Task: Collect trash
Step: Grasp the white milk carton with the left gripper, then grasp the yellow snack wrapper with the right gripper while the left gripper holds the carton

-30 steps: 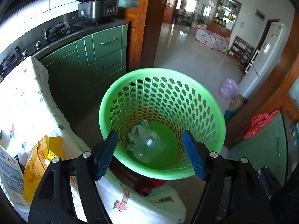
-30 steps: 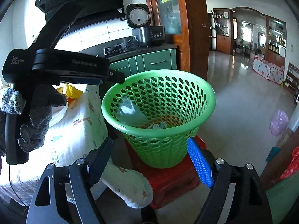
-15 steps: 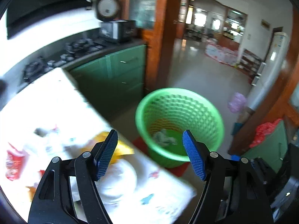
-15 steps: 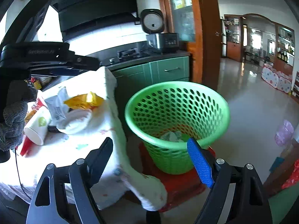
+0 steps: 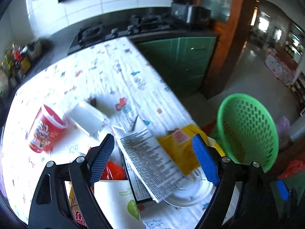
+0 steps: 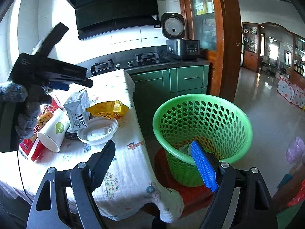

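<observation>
A green perforated basket [image 6: 204,122] stands on a red stool beside the table, with crumpled clear plastic at its bottom; it shows at the right of the left wrist view [image 5: 247,126]. Trash lies on the table: a grey carton [image 5: 150,158], a yellow wrapper [image 5: 181,150], a white lid [image 6: 98,131], a white paper cup [image 6: 53,131] and a red cup [image 5: 44,128]. My left gripper [image 5: 152,158] is open and empty above the carton and wrapper; the right wrist view shows it over the pile [image 6: 53,74]. My right gripper [image 6: 152,164] is open and empty between table and basket.
The table has a white patterned cloth [image 6: 122,164] hanging over its edge. Green cabinets [image 6: 183,80] with a stove and a rice cooker [image 6: 181,40] stand behind. A tiled floor [image 6: 270,114] opens to the right. A wooden door frame [image 6: 226,38] stands behind the basket.
My left gripper swung left from over the basket to above the trash pile on the table. My right gripper drew back and turned a little left. Both stayed open.
</observation>
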A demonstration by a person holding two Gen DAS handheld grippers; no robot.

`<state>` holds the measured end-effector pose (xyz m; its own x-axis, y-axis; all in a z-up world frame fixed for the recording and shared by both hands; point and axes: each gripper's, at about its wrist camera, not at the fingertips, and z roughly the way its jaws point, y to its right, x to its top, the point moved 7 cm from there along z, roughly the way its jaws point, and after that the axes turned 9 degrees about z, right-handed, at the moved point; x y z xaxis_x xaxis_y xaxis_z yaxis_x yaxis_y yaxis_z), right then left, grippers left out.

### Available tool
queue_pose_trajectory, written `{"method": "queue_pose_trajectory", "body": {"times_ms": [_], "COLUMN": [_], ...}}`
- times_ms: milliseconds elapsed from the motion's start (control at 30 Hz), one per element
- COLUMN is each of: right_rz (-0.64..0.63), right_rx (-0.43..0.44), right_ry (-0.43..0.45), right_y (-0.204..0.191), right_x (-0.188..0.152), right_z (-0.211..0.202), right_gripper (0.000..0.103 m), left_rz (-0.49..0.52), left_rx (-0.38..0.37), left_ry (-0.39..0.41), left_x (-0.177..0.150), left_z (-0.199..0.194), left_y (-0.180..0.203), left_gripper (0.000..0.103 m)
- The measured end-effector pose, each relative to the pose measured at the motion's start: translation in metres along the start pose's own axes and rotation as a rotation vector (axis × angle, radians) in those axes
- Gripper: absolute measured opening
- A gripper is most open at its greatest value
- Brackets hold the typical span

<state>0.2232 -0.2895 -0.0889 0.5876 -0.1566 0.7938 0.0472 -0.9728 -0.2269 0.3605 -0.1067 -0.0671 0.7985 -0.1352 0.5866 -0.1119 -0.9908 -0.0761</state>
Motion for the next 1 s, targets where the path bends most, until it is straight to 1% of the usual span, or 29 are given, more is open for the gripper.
{"method": "queue_pose_trajectory", "body": {"times_ms": [133,300,367,400,433,467,533,567,600,633,667,867,1000], "right_rz": [-0.009,-0.024,-0.024,-0.025,-0.026,-0.028,-0.029,-0.031,-0.034,-0.035,-0.035,-0.025,-0.009], "right_rx": [0.01,0.02,0.03,0.034,0.039,0.047,0.058,0.065,0.069,0.074,0.079,0.11,0.136], "right_ry": [-0.006,-0.024,-0.034,-0.039,-0.044,-0.05,-0.055,-0.058,-0.06,-0.062,-0.063,-0.067,-0.079], "right_y": [-0.006,-0.013,-0.016,-0.017,-0.019,-0.022,-0.026,-0.028,-0.03,-0.033,-0.035,-0.049,-0.058], "right_x": [0.002,0.004,0.004,0.004,0.004,0.005,0.006,0.006,0.007,0.007,0.008,0.018,0.027], "right_z": [0.005,0.014,0.017,0.019,0.021,0.023,0.026,0.027,0.028,0.029,0.03,0.038,0.05], "right_gripper": [0.079,0.079,0.079,0.079,0.079,0.079,0.079,0.079,0.079,0.079,0.079,0.079,0.079], "left_rz": [-0.027,-0.06,-0.073,-0.076,-0.08,-0.085,-0.096,-0.1,-0.102,-0.101,-0.098,-0.051,-0.04], "left_rx": [0.009,-0.006,-0.014,-0.018,-0.027,-0.038,-0.07,-0.098,-0.106,-0.115,-0.13,-0.137,-0.14], "left_ry": [-0.045,-0.101,-0.118,-0.124,-0.131,-0.137,-0.142,-0.142,-0.141,-0.134,-0.125,-0.053,0.001], "left_x": [-0.004,-0.011,-0.013,-0.014,-0.016,-0.019,-0.021,-0.021,-0.022,-0.022,-0.021,-0.016,-0.009], "left_z": [0.016,0.031,0.035,0.037,0.038,0.039,0.039,0.038,0.037,0.034,0.03,0.001,-0.023], "left_y": [-0.008,-0.009,-0.009,-0.01,-0.01,-0.009,-0.009,-0.008,-0.009,-0.009,-0.008,-0.011,-0.023], "left_gripper": [0.083,0.083,0.082,0.077,0.069,0.066,0.05,0.048,0.042,0.039,0.039,0.039,0.039]}}
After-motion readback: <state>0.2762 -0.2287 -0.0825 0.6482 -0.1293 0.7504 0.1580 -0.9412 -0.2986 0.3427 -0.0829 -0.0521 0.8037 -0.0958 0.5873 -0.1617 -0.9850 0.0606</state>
